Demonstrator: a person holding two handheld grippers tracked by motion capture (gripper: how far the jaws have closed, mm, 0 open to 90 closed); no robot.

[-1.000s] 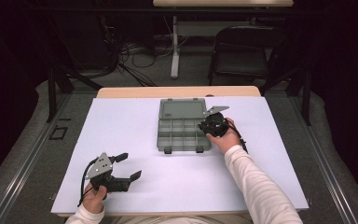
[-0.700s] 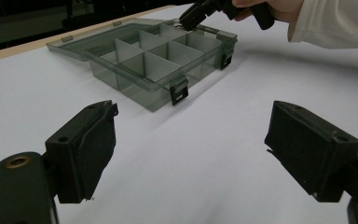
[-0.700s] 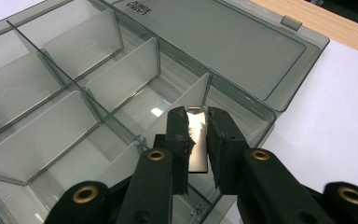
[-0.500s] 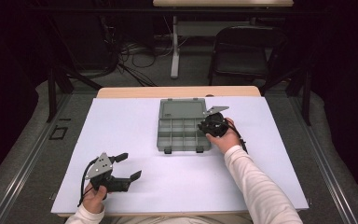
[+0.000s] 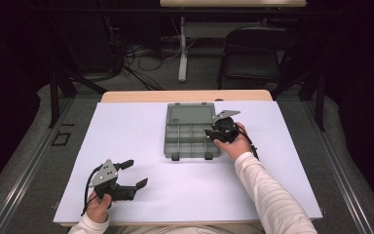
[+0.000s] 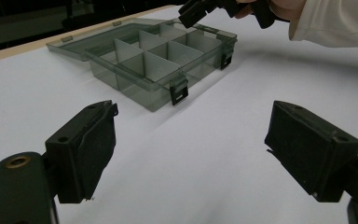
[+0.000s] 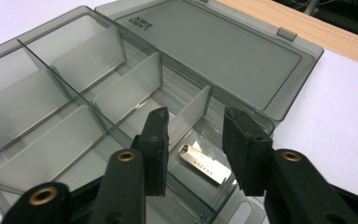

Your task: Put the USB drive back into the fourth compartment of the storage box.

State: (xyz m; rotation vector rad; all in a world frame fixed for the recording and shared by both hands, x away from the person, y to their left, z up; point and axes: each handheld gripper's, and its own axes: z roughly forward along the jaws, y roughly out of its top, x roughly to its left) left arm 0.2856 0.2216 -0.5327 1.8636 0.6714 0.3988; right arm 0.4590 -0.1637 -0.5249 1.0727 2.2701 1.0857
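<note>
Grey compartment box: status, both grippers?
Right gripper open, jaws straddling small silver metal USB stick in smoky grey plastic compartment box, not gripping. Left gripper open, idle above table. Nothing obstructing.

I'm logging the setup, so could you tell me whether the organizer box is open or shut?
Open: the organizer box has its lid folded back flat on the table, dividers exposed.

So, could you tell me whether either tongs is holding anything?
Nothing is held. The right tongs stand open around the silver USB stick in the organizer box; the left tongs are open.
</note>
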